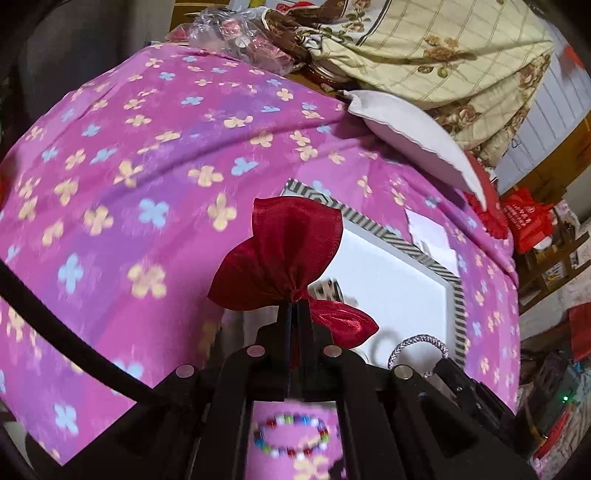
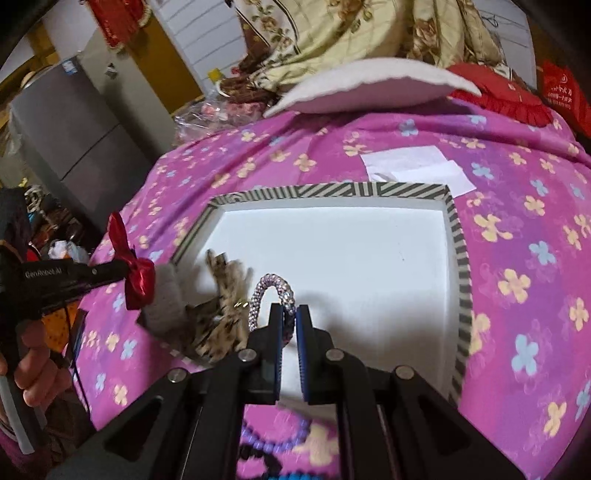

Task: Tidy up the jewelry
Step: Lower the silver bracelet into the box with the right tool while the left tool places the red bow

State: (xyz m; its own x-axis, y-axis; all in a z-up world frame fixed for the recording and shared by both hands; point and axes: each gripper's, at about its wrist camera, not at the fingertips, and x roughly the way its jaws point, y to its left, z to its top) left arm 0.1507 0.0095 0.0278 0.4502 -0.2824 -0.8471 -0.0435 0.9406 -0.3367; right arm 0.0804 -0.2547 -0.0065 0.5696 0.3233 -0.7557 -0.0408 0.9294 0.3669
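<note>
My left gripper (image 1: 295,301) is shut on the knot of a red satin bow (image 1: 291,247), held above the pink flowered bedspread next to a white box with a striped rim (image 1: 456,295). In the right wrist view that bow (image 2: 138,275) and the left gripper (image 2: 123,267) are left of the box (image 2: 332,192). My right gripper (image 2: 289,310) is shut on a rhinestone bangle (image 2: 271,286) over the box's white floor. The bangle (image 1: 417,341) also shows at lower right in the left wrist view. A leopard-print hair piece (image 2: 221,321) and a fuzzy grey band (image 2: 166,301) lie in the box's left corner.
A multicoloured bead bracelet (image 1: 291,435) lies on the bedspread under my left gripper; purple beads (image 2: 273,439) lie under the right one. White paper slips (image 2: 413,166) sit behind the box. A white pillow (image 2: 369,86), a quilt (image 2: 332,33) and a plastic bag (image 1: 236,33) lie beyond.
</note>
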